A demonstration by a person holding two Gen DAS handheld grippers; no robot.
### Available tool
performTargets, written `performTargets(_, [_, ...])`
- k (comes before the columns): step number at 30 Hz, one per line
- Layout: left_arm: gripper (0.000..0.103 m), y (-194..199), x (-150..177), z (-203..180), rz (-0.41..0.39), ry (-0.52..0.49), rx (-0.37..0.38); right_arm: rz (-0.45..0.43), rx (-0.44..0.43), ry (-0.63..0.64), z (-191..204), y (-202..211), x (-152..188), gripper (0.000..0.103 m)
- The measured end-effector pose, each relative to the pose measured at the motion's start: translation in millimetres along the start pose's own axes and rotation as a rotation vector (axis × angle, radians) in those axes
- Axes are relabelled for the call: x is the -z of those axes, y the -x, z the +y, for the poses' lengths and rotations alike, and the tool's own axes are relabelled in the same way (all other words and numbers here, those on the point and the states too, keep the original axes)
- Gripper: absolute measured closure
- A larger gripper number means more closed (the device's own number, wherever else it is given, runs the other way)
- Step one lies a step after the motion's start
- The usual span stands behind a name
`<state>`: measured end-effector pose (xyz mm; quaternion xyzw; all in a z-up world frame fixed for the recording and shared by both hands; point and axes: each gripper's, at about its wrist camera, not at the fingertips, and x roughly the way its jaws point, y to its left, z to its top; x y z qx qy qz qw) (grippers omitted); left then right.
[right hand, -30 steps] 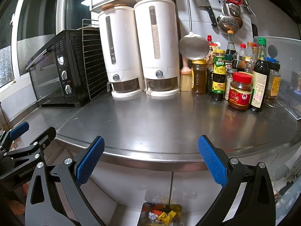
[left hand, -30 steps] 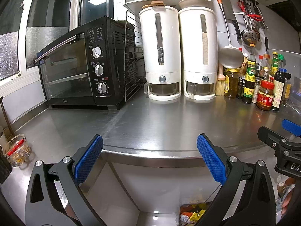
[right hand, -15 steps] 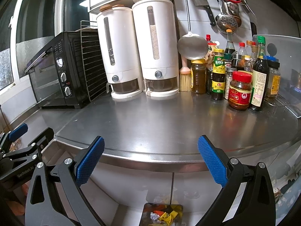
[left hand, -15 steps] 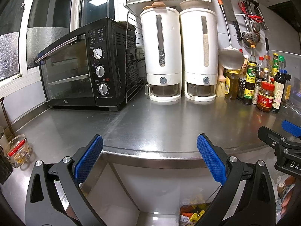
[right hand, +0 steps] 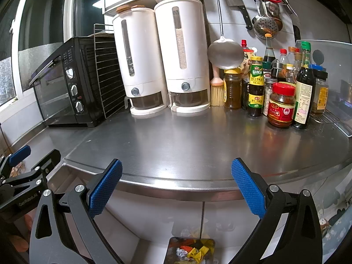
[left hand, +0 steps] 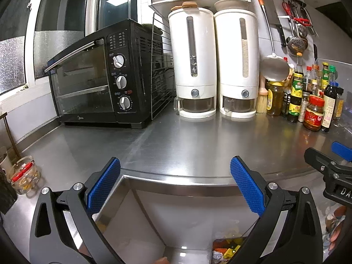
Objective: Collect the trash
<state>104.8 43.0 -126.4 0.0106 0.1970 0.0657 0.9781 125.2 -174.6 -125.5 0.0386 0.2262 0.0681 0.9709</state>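
moved: almost nothing — both views sit a touch closer to the table point(right hand: 187, 145) edge | trash bin point(right hand: 191, 250) on the floor below that edge, axis unclear, cut off by frame bottom | left gripper point(left hand: 175, 184) spread wide, empty | right gripper point(right hand: 176, 186) spread wide, empty — touching nothing

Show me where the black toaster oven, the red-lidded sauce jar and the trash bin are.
Black toaster oven point(left hand: 88, 83), left wrist view, glass door.
Red-lidded sauce jar point(right hand: 281, 107), right wrist view, label.
Trash bin point(right hand: 191, 250), right wrist view, wrappers inside.
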Motion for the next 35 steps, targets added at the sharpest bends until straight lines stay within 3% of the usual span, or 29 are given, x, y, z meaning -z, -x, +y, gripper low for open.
performTargets(10, [0.008, -4.6, 2.2, 7.5, 0.042, 0.046, 0.012, 0.009, 0.001, 0.006, 2.4, -3.8, 0.2, 0.003])
performTargets(17, [0.008, -4.9, 1.1, 6.3, 0.037, 0.059, 0.059, 0.019, 0.004, 0.007, 0.8, -6.3, 1.3, 0.003])
performTargets(35, [0.008, -1.5, 1.7, -1.8, 0.023, 0.01, 0.04, 0.017, 0.004, 0.006, 1.3, -5.9, -0.7, 0.003])
